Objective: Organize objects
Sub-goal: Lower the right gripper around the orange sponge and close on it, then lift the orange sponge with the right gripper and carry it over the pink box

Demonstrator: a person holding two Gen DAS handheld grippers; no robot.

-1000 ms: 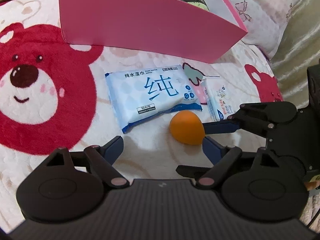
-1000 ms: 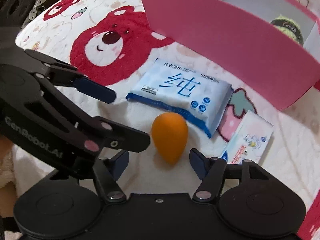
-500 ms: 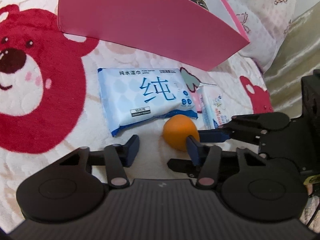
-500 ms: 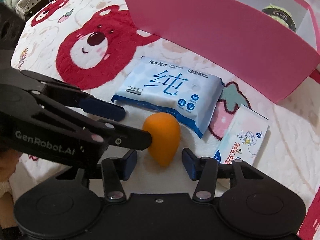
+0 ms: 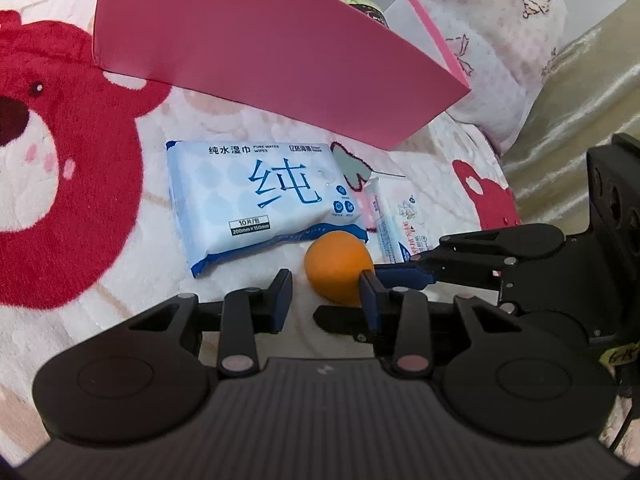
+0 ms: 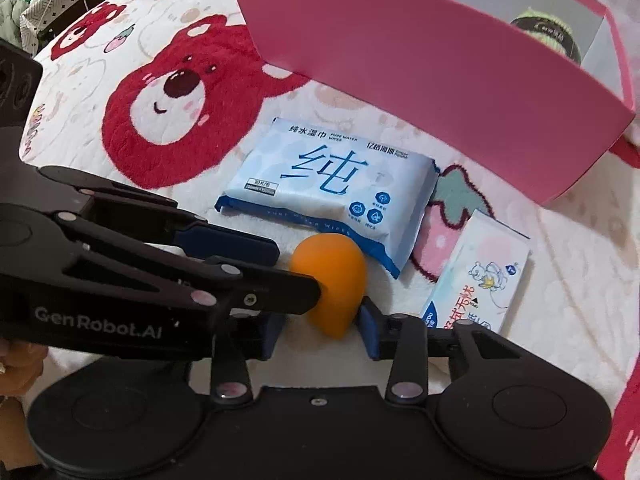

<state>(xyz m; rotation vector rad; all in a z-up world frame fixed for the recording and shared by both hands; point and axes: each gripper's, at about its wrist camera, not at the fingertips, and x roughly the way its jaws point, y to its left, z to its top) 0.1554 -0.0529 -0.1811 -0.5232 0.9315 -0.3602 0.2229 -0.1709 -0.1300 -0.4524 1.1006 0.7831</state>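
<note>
- As both sets of jaws finish closing, the right gripper point(image 6: 322, 330) clamps the orange egg-shaped foam sponge point(image 6: 332, 276), mid-way across the white plush bear-print blanket point(image 5: 100, 280).
- Left gripper point(image 5: 324, 292): fingers narrowed, nothing between them, just beside the sponge.
- Blue-and-white plastic wipes pack point(image 6: 332, 184) just behind.

A: Surface?
B: White quilted blanket point(image 6: 560, 280), big red bear print point(image 6: 176, 100) on it. More small red bears toward the blanket's edges.
A: Past the blanket?
B: On one side, a pale pillow point(image 5: 492, 60) with small cartoon prints, then shiny beige fabric point(image 5: 580, 100). Opposite side: cluttered, patterned cloth point(image 6: 52, 4); details unclear.
A: Light?
B: Even, soft.
</note>
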